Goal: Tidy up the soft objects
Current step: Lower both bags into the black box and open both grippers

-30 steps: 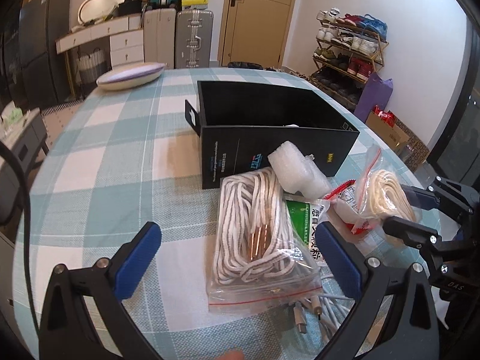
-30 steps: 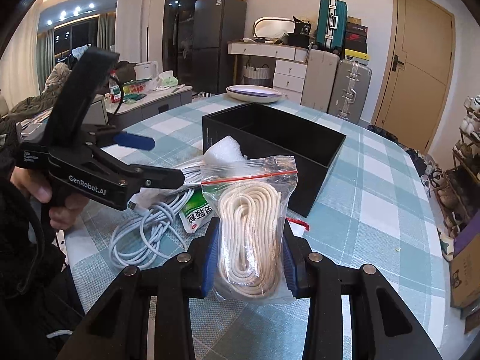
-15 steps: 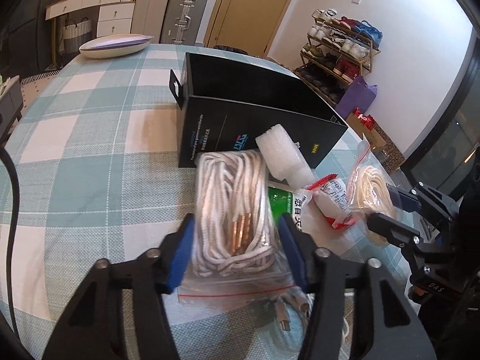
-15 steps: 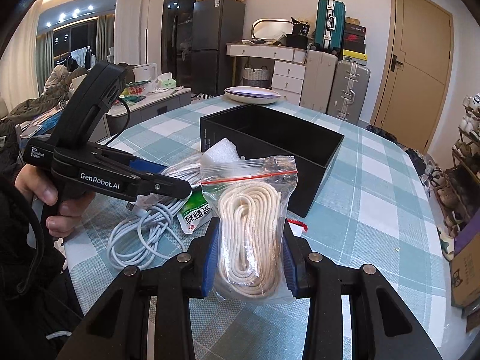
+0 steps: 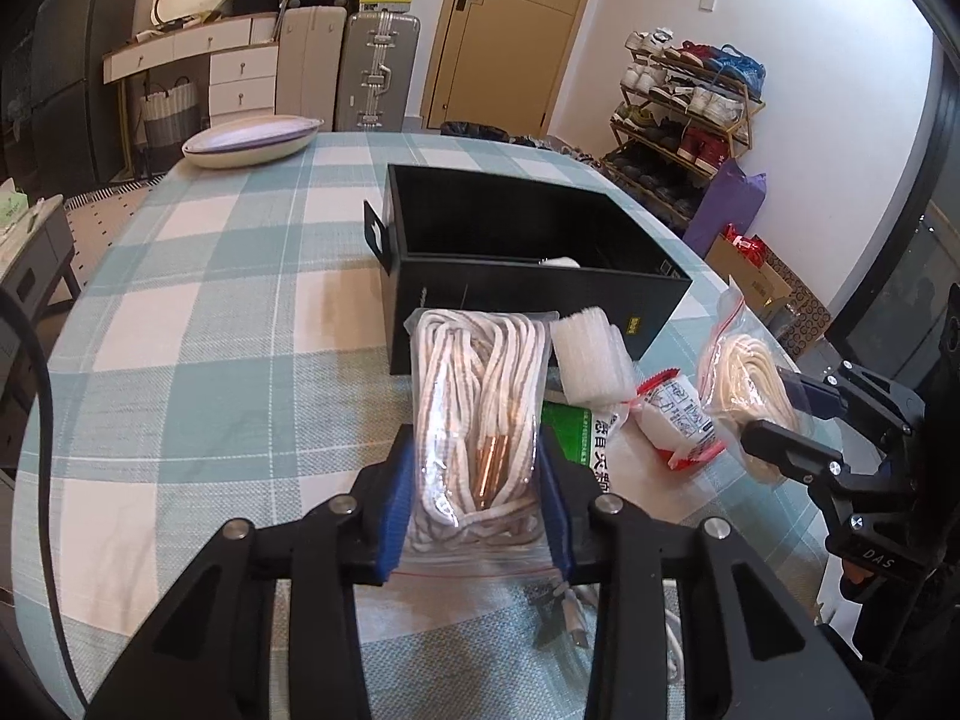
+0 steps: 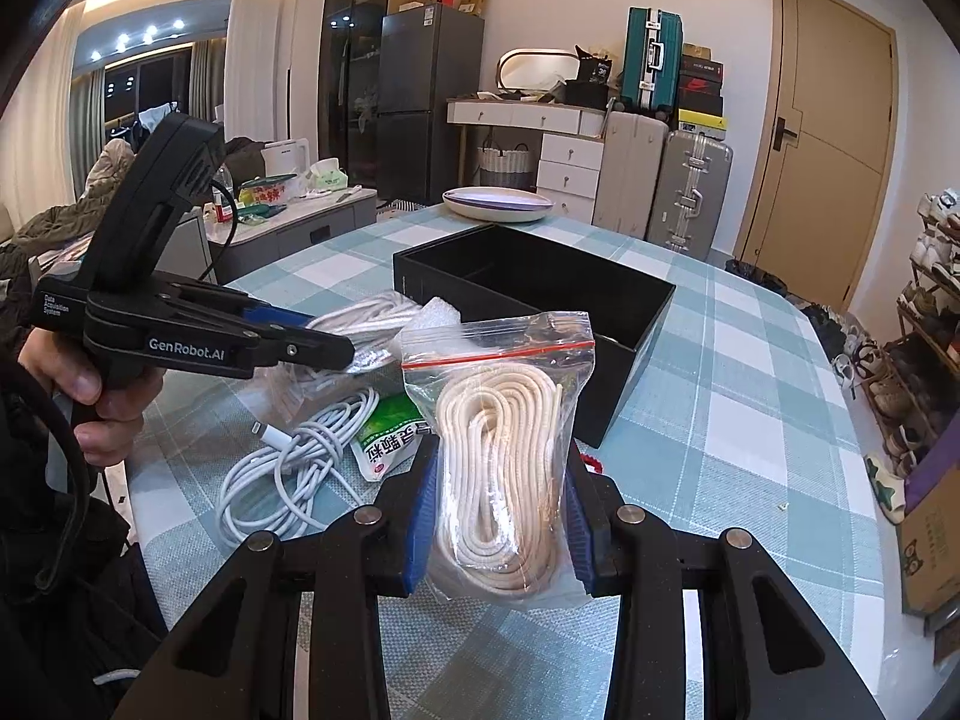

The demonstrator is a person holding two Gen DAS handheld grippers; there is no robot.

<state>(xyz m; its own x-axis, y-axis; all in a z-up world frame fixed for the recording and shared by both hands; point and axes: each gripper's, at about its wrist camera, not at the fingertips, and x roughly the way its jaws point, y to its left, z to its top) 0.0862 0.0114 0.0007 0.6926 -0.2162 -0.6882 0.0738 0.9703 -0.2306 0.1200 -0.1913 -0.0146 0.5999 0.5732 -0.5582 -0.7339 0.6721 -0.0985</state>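
My left gripper (image 5: 477, 468) has its jaws closing on a clear zip bag of white-and-grey laces (image 5: 480, 384), and the blue pads press its sides. The bag's far end reaches the front wall of an open black box (image 5: 522, 294). In the right wrist view my right gripper (image 6: 501, 480) is shut on a zip bag of cream rope (image 6: 498, 450), held upright above the table. That same view shows the left gripper (image 6: 324, 336) at the left, with a hand behind it. The left wrist view shows the right gripper (image 5: 786, 414) with the cream rope bag (image 5: 747, 384).
On the checked tablecloth lie a white foam roll (image 5: 591, 363), a red-and-white packet (image 5: 675, 420), a green packet (image 6: 390, 432) and a coiled white cable (image 6: 288, 462). A shallow bowl (image 5: 252, 141) stands at the table's far end. Suitcases, drawers and a shoe rack line the walls.
The left gripper's jaws went from wide open to pressed against the lace bag, and the bag's near end has come up between them. The right gripper and its rope bag stayed put.
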